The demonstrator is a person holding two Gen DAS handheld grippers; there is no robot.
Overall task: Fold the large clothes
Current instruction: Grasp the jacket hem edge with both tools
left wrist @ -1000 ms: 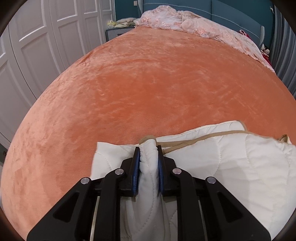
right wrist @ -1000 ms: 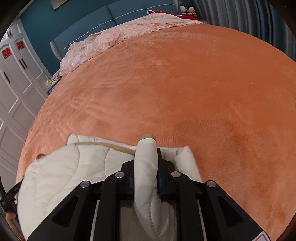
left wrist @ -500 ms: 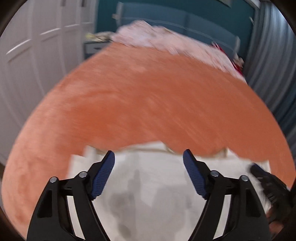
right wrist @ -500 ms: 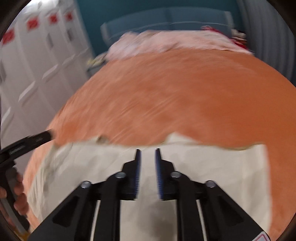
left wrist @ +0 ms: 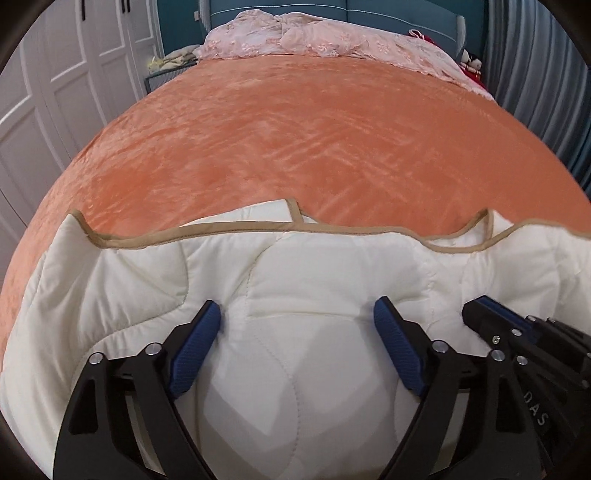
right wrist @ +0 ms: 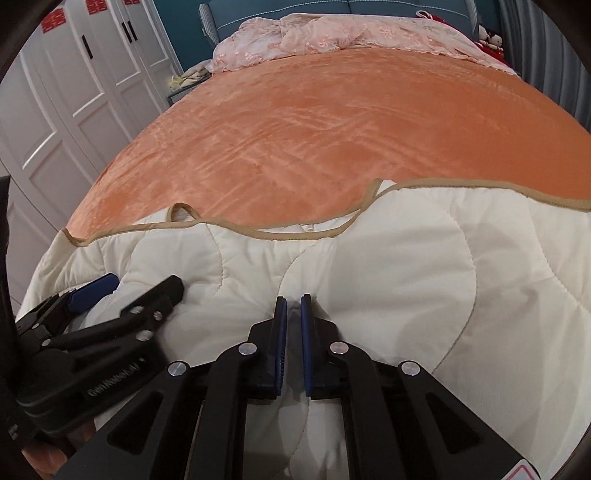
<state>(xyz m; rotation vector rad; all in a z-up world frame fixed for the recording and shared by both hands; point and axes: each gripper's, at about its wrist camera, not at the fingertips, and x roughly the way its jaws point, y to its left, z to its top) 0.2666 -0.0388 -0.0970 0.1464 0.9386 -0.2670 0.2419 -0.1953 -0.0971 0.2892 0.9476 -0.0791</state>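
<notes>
With the left gripper (left wrist: 297, 314) spread wide and the right gripper (right wrist: 291, 302) closed empty over the cream quilted tan-trimmed garment (left wrist: 332, 266) low in frame, each should next pinch a trimmed corner squarely.

The quilted garment (left wrist: 332, 280) is cream white, stitched in curving lines and edged with a tan binding (left wrist: 192, 230). It lies on an orange plush bedspread (left wrist: 295, 140) with a faint sheen. At the far end of the bedspread lies a pale pink cover (left wrist: 325, 40) with a floral lace pattern, against a teal blue headboard (left wrist: 406, 14). Left of the bedspread stand white panelled wardrobe doors (right wrist: 74, 92) bearing red paper emblems (right wrist: 53, 20); to its right hang grey-blue curtains (left wrist: 535, 74). Both grippers are black with blue pads (left wrist: 195, 341).
</notes>
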